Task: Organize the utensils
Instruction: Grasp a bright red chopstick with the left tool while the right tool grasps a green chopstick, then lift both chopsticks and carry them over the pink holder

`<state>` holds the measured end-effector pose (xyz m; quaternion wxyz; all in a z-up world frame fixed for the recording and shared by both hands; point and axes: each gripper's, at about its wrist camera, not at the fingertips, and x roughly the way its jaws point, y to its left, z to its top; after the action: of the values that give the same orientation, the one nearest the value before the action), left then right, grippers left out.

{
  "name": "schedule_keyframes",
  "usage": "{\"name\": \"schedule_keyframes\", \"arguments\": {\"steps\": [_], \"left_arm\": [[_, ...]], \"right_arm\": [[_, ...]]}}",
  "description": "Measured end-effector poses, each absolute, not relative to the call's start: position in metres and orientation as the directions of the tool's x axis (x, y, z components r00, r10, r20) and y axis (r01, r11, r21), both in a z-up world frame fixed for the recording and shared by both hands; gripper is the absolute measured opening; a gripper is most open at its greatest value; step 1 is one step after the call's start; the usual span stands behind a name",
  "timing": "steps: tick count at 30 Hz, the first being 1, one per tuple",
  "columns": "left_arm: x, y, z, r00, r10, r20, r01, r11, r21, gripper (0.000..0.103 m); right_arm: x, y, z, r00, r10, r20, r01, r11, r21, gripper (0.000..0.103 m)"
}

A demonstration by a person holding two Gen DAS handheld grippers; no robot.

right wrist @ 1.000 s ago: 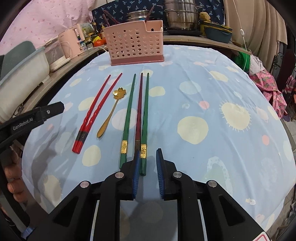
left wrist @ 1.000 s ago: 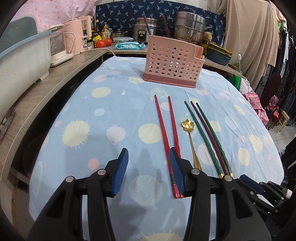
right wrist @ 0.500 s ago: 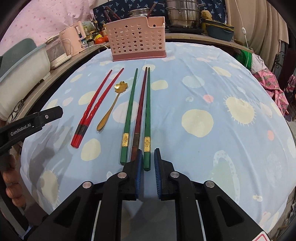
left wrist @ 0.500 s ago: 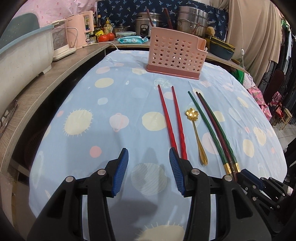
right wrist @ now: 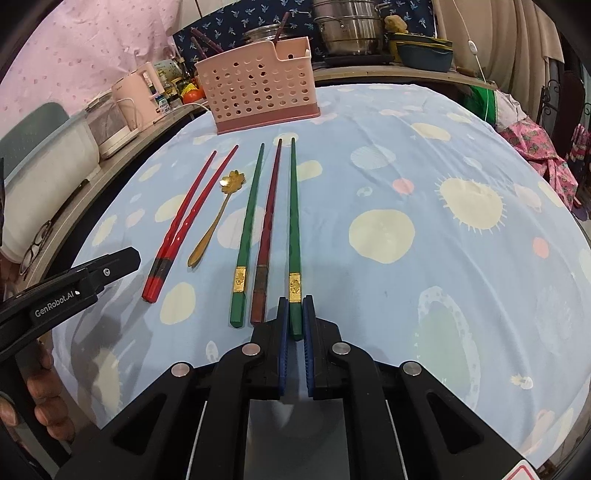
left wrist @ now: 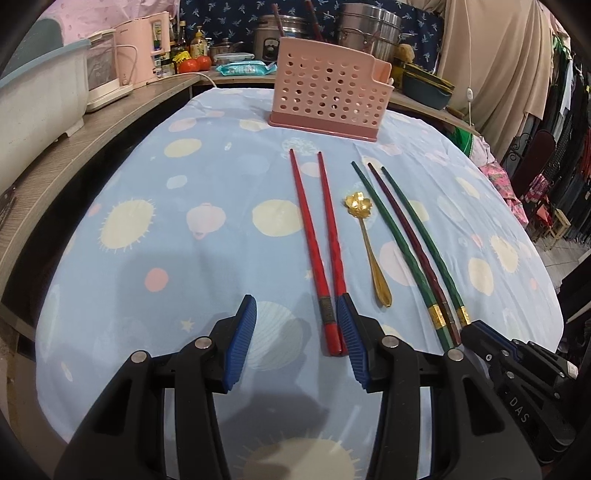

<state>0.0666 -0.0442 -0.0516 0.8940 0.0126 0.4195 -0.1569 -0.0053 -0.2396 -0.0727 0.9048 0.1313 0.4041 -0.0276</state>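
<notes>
Two red chopsticks (left wrist: 317,236), a gold flower spoon (left wrist: 365,236), two green chopsticks and a dark red one (left wrist: 410,240) lie side by side on the blue cloth. A pink holed utensil basket (left wrist: 325,96) stands at the far end. My left gripper (left wrist: 297,314) is open, its right finger beside the red pair's near ends. My right gripper (right wrist: 294,314) is shut on the near end of the rightmost green chopstick (right wrist: 294,236), which lies on the cloth. The red pair (right wrist: 184,221), spoon (right wrist: 218,218) and basket (right wrist: 258,96) also show in the right wrist view.
A wooden counter (left wrist: 74,147) runs along the left with a white tub (left wrist: 37,99) and a pink kettle (left wrist: 140,59). Steel pots (left wrist: 369,29) stand behind the basket. Clothes hang at the right. The table edge drops off at right.
My right gripper closed from a narrow gap onto the rightmost green chopstick's end. My left gripper shifted a little, staying open by the red pair.
</notes>
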Motion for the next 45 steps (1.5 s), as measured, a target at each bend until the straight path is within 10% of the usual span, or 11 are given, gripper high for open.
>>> {"name": "schedule_keyframes", "arguments": {"steps": [9, 16, 45], "left_arm": [[0.072, -0.047, -0.067, 0.584, -0.253, -0.772, 0.284, 0.954, -0.097, 0.041], [0.071, -0.040, -0.068, 0.581, -0.262, -0.771, 0.280, 0.953, -0.113, 0.007], [0.057, -0.020, -0.005, 0.658, -0.288, -0.696, 0.276, 0.952, -0.133, 0.007]], "right_arm": [[-0.007, -0.241, -0.073, 0.675, 0.060, -0.735, 0.161, 0.961, 0.226, 0.007], [-0.008, -0.241, -0.073, 0.676, 0.060, -0.734, 0.162, 0.960, 0.228, 0.007], [-0.026, -0.255, -0.026, 0.759, 0.048, -0.650, 0.175, 0.945, 0.274, 0.007]]}}
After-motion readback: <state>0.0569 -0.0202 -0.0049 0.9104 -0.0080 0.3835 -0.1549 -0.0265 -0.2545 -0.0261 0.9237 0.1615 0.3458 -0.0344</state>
